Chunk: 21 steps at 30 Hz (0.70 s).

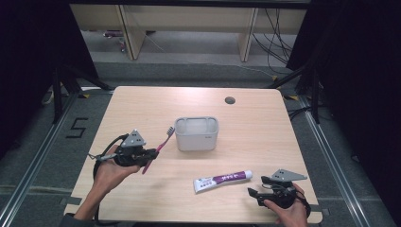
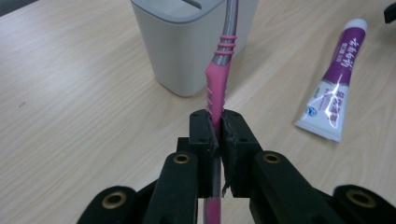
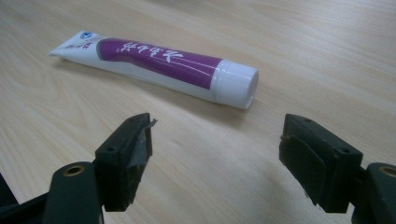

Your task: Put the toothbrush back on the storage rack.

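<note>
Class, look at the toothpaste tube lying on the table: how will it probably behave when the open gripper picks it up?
The toothpaste tube looks soft-walled, so it would probably dent under the right gripper. Its flat crimped end probably stops rolling. It seems light.

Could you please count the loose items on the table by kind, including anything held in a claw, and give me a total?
Toothbrush: 1, pink-handled, clamped in the left claw
Toothpaste tube: 1, white and purple, lying flat on the table ahead of the open right claw
Holder cup: 1, light grey, standing mid-table
Total: 3
</note>
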Available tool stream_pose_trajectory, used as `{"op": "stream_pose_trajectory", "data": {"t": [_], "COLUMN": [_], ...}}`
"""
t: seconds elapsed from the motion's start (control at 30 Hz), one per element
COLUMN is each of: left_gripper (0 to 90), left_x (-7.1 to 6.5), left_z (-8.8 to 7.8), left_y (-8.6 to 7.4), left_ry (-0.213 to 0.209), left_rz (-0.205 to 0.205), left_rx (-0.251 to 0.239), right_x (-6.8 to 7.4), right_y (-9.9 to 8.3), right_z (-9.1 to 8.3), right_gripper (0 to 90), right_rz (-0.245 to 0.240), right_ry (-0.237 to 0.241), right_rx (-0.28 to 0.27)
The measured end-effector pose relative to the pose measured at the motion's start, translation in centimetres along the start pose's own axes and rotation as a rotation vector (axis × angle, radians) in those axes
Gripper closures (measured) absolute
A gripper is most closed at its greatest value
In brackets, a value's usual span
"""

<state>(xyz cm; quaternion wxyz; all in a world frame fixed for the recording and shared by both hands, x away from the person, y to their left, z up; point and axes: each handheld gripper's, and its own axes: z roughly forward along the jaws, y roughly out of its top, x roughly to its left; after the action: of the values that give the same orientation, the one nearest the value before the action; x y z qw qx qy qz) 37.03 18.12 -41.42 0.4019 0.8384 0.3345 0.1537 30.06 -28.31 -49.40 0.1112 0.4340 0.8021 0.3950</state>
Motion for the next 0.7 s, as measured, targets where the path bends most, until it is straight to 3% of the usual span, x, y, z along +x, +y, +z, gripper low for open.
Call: {"op": "stream_pose_trajectory", "data": {"t": [0.27,0.3,0.37,0.47,0.7], "left_gripper": [82.8,82.8,82.8,82.8,82.8], "left_x": [1.0,1.0,1.2,1.4,1.7], "left_z": [0.6,0.8,1.0,1.1,1.6], "left_y": [0.8,1.0,1.4,1.7,3.0], "left_ry": [0.023,0.032,0.031,0.045,0.063], "left_rz": [-0.054,-0.08,-0.091,-0.084,-0.112], "left_rx": [-0.078,-0.107,-0.133,-0.124,-0.191], "right_x": [0.1,0.0,-0.1,-0.1,-0.1], "right_y": [0.0,0.0,0.0,0.0,0.0], "right_z": [0.0,0.0,0.0,0.0,-0.1], "right_gripper": [26.1,26.0,26.1,26.1,26.0], "right_rz": [0.016,0.002,-0.002,-0.003,-0.008], "right_ry": [0.009,-0.001,-0.002,-0.003,-0.016], "right_rx": [0.002,-0.009,-0.013,-0.014,-0.005]}}
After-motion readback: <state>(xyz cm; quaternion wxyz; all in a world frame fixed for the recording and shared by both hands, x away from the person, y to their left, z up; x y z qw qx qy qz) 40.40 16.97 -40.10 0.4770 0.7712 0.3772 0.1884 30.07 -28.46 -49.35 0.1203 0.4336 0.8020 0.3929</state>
